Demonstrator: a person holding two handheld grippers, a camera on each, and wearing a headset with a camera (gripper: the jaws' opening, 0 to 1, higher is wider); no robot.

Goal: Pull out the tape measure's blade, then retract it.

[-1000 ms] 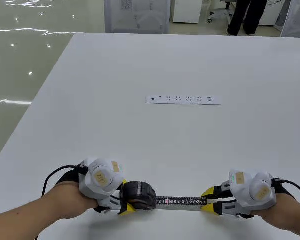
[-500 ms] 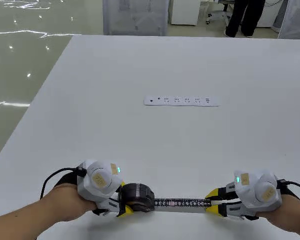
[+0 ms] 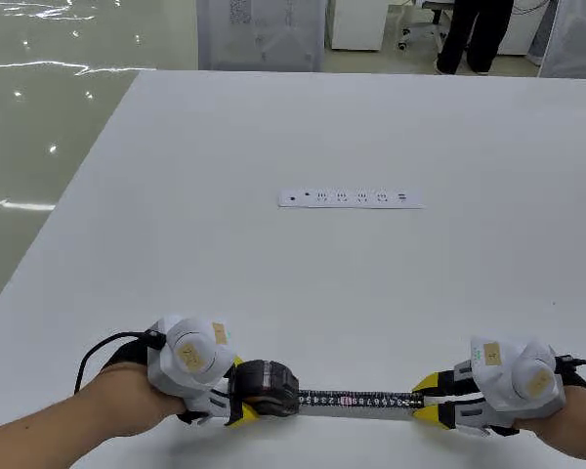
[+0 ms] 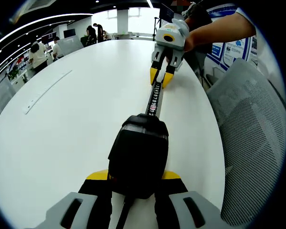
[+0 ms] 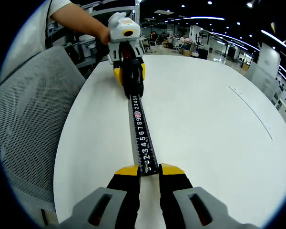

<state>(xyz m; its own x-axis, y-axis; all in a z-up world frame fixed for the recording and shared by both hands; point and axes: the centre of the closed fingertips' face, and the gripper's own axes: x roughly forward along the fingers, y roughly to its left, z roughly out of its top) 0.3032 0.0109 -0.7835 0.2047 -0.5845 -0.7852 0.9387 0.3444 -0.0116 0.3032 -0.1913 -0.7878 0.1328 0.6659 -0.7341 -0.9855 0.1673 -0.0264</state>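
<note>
Head view shows the left gripper [image 3: 236,405] clamped on the tape measure [image 3: 267,387] and the right gripper [image 3: 426,400] pinching the blade [image 3: 356,400] tip, where a thin grip could slip and let it whip back.

In the head view the left gripper [image 3: 240,391] covers the rear part of the case [image 3: 272,387] of the tape measure. The end of the blade [image 3: 356,400] is hidden between the jaws of the right gripper [image 3: 426,399]. The right hand [image 3: 571,435] is cut off by the picture's edge. Far behind, a person [image 3: 466,37] is cut off above the legs. The marks on the power strip [image 3: 350,198] are too small to tell.
</note>
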